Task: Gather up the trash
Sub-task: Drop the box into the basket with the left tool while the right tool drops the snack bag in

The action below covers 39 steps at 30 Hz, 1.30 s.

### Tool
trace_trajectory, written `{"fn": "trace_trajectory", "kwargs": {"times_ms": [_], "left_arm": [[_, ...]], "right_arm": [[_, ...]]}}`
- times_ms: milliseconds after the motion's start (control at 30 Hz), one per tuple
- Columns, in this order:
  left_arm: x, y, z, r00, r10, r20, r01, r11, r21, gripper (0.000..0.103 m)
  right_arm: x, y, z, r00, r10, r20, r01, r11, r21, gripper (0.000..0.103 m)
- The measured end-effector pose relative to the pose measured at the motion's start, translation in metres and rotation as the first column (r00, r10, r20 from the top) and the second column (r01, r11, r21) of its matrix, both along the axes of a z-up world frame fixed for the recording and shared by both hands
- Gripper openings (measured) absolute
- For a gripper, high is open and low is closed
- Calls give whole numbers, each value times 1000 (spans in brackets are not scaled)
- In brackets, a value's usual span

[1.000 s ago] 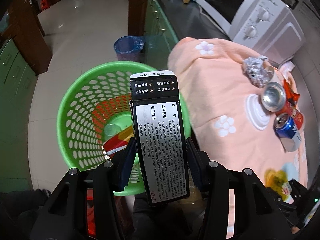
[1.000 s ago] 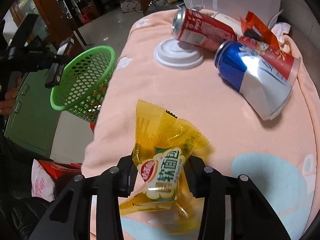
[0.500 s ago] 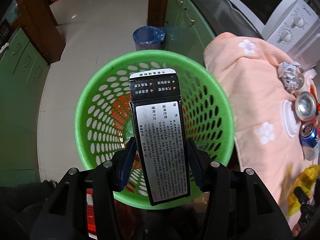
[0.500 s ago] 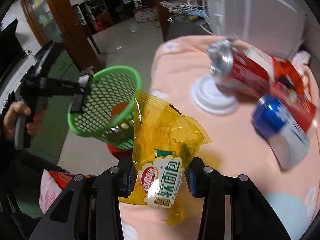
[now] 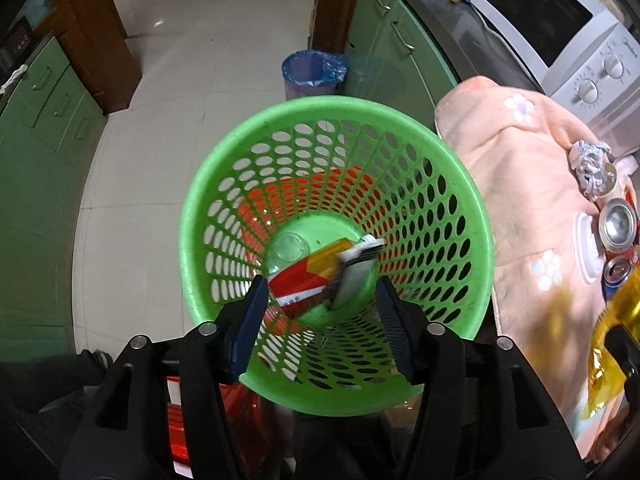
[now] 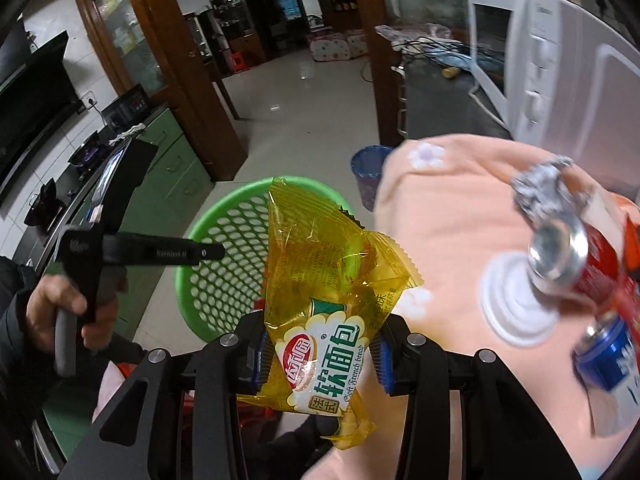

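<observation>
My left gripper (image 5: 320,304) hangs over the green basket (image 5: 460,200), its jaws opening with nothing between them. The black box (image 5: 356,272) lies blurred inside the basket beside a red wrapper (image 5: 298,280). My right gripper (image 6: 320,348) is shut on a yellow bread wrapper (image 6: 328,304), held above the peach cloth's (image 6: 448,208) edge, with the green basket (image 6: 228,256) beyond it. In the right wrist view a hand holds the left gripper (image 6: 208,252) over the basket. A red can (image 6: 576,256), a blue can (image 6: 608,360), crumpled foil (image 6: 536,188) and a white lid (image 6: 516,308) lie on the cloth.
A white microwave (image 5: 560,28) stands behind the cloth on the counter. A blue-lined bin (image 5: 312,72) sits on the tiled floor past the basket. Green cabinets (image 5: 44,104) line the left side. Wooden door frames (image 6: 188,92) stand further back.
The left jaws have spread and the black box has dropped out of them into the basket. The right gripper has carried the yellow wrapper up and toward the basket.
</observation>
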<state>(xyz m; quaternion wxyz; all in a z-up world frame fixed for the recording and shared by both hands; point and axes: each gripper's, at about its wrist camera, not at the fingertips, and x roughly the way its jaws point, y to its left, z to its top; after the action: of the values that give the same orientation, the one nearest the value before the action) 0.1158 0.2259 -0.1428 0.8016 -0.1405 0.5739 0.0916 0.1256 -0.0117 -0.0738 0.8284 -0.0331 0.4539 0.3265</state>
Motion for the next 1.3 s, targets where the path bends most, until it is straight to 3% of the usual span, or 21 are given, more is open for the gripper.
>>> {"fn": "trace_trajectory", "kwargs": {"times_ms": [433,567,667,800,1300], "left_arm": [[-18,28,16,997,57,46,-58,998,6,60],[-21,35,21,995,76,58,-77,997,8,60],[-22,39,24,994,85,65,-86,996,11,60],[-23,40,27,993,89,74,-90,996,10,60],[-13,4,43,994,10,107,-12,1000,17,60]], "right_arm": [[31,66,-26,996,33,-81,-28,998,52,41],[34,73,-27,995,24,-96,-15,996,92,59],[34,75,-23,996,27,-87,-17,994,107,63],[30,70,-16,997,20,-69,-11,992,124,72],[11,-4,11,997,-82,-1,81,989,121,74]]}}
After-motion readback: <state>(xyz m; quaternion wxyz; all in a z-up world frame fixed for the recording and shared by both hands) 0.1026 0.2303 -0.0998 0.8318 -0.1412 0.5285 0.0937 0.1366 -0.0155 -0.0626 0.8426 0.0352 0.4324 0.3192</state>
